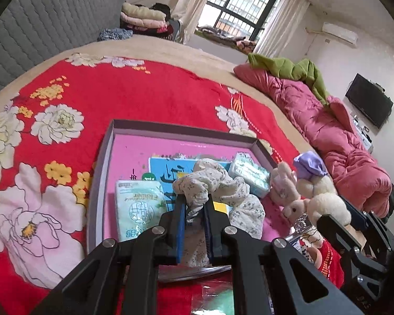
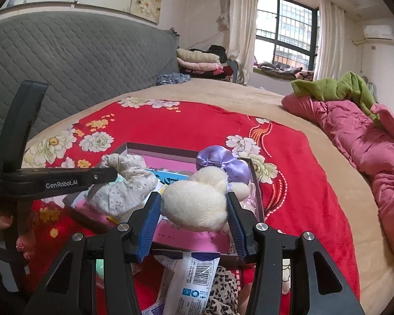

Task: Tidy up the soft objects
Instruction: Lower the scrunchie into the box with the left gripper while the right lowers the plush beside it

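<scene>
Left claw point(image 1: 195, 207) clamped on the floral cloth point(image 1: 218, 183), right claw point(image 2: 194, 210) gripping the plush toy point(image 2: 197, 202), both over the half-filled box point(image 1: 102, 173); loose packets point(image 2: 189, 275) remain on the bed

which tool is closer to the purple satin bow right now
Right. The right tool grips the cream plush toy beneath the bow; the left tool holds floral cloth farther away.

Daylight enters softly through the far window point(image 1: 239, 13), which looks overexposed. Both views bend strongly at their dark edges. Shadows are faint; near parts blur slightly.
</scene>
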`<control>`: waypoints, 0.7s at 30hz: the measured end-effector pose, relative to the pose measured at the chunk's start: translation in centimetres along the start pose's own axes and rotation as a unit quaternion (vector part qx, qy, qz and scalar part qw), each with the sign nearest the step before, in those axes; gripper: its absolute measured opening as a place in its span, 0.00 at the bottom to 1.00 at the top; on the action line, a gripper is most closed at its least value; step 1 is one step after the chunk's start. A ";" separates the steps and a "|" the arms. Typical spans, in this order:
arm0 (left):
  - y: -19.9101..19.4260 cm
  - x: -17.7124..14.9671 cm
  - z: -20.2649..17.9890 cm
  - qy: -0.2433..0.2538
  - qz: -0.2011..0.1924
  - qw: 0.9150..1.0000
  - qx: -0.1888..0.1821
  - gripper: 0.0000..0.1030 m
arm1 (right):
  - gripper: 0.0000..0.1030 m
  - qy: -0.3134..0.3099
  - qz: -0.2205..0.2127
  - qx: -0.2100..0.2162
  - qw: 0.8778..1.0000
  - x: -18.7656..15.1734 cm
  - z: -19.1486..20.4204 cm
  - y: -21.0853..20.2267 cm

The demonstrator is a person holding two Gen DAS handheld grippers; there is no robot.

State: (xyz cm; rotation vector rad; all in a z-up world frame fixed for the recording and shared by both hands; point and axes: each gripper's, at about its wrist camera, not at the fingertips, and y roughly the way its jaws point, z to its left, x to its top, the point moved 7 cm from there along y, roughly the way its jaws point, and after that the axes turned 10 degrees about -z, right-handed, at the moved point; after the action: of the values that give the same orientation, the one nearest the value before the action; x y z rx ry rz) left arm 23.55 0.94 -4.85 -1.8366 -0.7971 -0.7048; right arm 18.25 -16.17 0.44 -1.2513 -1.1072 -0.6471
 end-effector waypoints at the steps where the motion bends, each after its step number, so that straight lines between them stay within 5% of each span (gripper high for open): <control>1: 0.2 -0.1 0.0 0.000 0.003 1.000 0.000 0.13 | 0.50 -0.001 0.001 0.000 1.000 0.0 0.0 0.1; 21: 2.2 -2.1 0.8 0.003 0.066 0.998 0.016 0.13 | 0.50 -0.015 0.021 0.003 1.000 -1.0 0.2 2.5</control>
State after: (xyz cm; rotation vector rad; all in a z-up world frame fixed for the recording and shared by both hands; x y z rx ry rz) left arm 24.05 0.55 -7.96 -1.8393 -0.6720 -0.6101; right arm 20.04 -15.56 -1.54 -1.2789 -1.1032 -0.5950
